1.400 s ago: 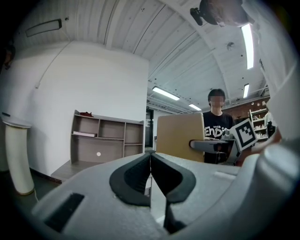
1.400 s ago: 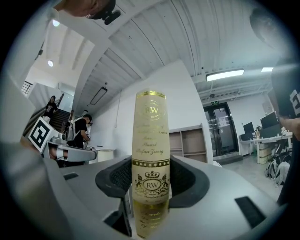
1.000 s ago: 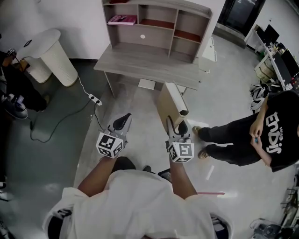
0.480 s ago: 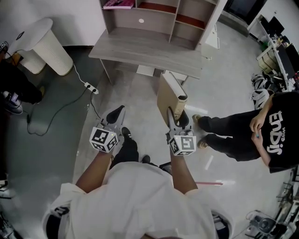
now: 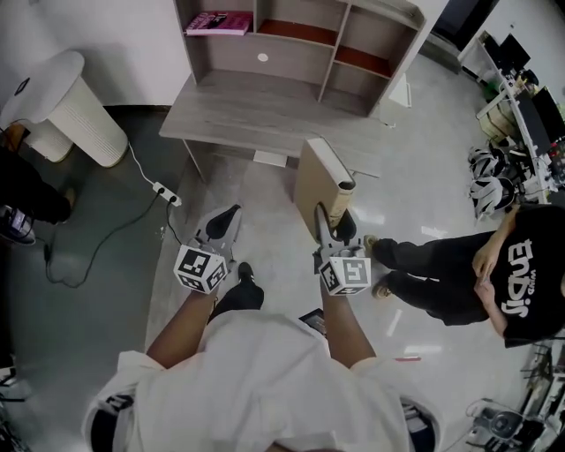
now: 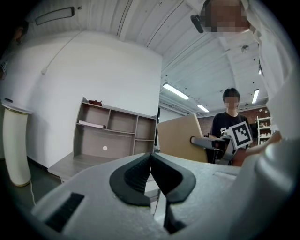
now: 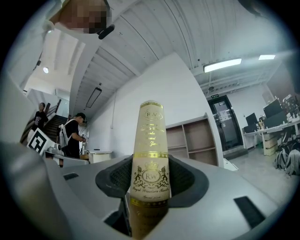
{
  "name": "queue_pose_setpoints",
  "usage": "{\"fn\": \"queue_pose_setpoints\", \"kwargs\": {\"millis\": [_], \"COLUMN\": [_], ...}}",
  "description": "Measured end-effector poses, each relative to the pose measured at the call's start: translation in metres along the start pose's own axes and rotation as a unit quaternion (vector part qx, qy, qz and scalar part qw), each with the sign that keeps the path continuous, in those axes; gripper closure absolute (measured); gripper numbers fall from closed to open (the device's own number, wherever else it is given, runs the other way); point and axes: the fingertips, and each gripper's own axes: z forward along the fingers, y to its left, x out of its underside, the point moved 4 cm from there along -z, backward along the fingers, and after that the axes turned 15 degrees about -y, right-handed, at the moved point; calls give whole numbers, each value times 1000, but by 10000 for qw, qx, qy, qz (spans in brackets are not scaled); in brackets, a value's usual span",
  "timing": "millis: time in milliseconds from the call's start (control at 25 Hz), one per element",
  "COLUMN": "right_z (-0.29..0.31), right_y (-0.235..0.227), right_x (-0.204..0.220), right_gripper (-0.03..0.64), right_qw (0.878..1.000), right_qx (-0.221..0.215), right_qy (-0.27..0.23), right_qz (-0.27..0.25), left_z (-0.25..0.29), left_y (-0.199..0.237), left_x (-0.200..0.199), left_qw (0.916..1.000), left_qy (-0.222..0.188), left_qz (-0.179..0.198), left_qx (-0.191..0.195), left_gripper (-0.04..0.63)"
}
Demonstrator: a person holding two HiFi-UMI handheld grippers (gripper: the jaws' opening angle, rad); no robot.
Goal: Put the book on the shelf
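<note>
Cream-spined book [image 7: 151,154] is sitting clamped between the jaws of the right gripper [image 5: 332,221], while the left gripper [image 5: 229,214] is holding its jaws together, empty, before the grey desk [image 5: 256,119].

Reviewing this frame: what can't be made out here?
1. Lettering on the book spine, right gripper view: small gold script, unreadable beyond "RW".
2. Top of the shelf, head view: partly cut off by the upper edge.
3. Cover of the pink book, head view: too small to read.
</note>
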Motion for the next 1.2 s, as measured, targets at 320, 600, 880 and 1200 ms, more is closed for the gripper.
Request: {"fn": "queue_pose_setpoints", "kwargs": {"millis": [320,600,880,1200], "right_z": [97,148,166,193], "right_y": [11,16,7,-14], "right_x": [13,17,21,37], "right_gripper": [419,419,419,419], "right_qw": [9999,9993,9994,9990], "right_qx": [-53,35,161,359], "right_qy": [-14,58,-24,-197], "right_qz": [-128,-372,-313,180], "left_z": [50,91,115,145], "left_y": [84,129,152,168], "left_x": [-11,-26,-19,-10], "left_qw": [9998,9977,9972,9967], "left_qy": [-145,-305,-360,-265], "left_qz": [-98,348,165,181], "left_qx": [114,498,638,743], "left_gripper": [578,578,578,578]}}
